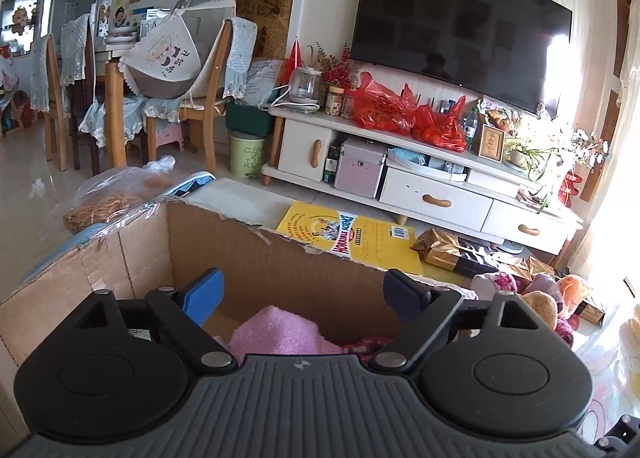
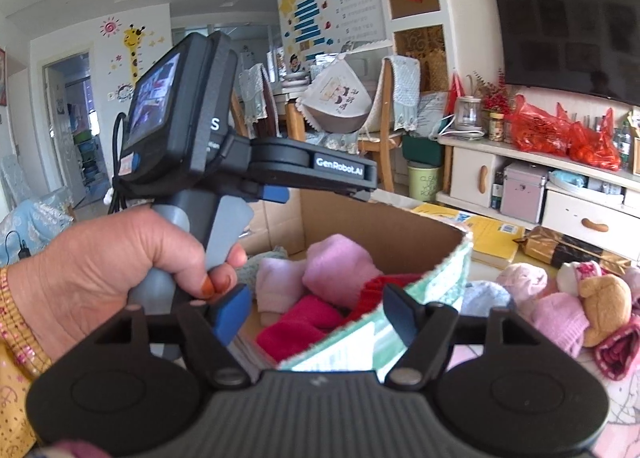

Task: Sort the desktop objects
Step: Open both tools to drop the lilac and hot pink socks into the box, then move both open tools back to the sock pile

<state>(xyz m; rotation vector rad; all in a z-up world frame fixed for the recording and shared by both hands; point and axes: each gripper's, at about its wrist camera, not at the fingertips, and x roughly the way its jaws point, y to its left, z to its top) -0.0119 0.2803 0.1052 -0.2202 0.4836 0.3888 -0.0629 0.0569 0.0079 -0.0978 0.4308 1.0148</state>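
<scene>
1. Jaws of the left gripper (image 1: 302, 294) spread wide over the cardboard box (image 1: 280, 258), nothing between the blue pads; pink cloth (image 1: 276, 332) lying loose below them on the box floor.
2. Jaws of the right gripper (image 2: 316, 316) fairly wide, with the green-edged board (image 2: 360, 342) slanting up between them; dark right pad just beside its edge, contact impossible to judge, left blue pad well clear of it.
3. Seen from the right wrist: left hand (image 2: 116, 278) wrapped around the grey handle of the other gripper, poised over the left part of the box.
4. Inside the box: pale pink bundle (image 2: 340, 270), a smaller pink piece to its left, a magenta cloth (image 2: 298, 324) nearer, a red knit piece (image 2: 376, 288) against the green-edged board.
5. Right of the box, outside it, on the table: heap of soft items, among them a pink knit hat (image 2: 560, 318) and a tan plush toy (image 2: 604, 304).
6. Beyond the far wall of the box: yellow book (image 1: 352, 236) lying flat, gold packet (image 1: 452, 252) just right of it.
7. Far left, past the box corner: clear plastic bag (image 1: 112, 197) with brownish contents.
8. Background: white TV cabinet (image 1: 436, 197) with red bags on top, dark screen above.
</scene>
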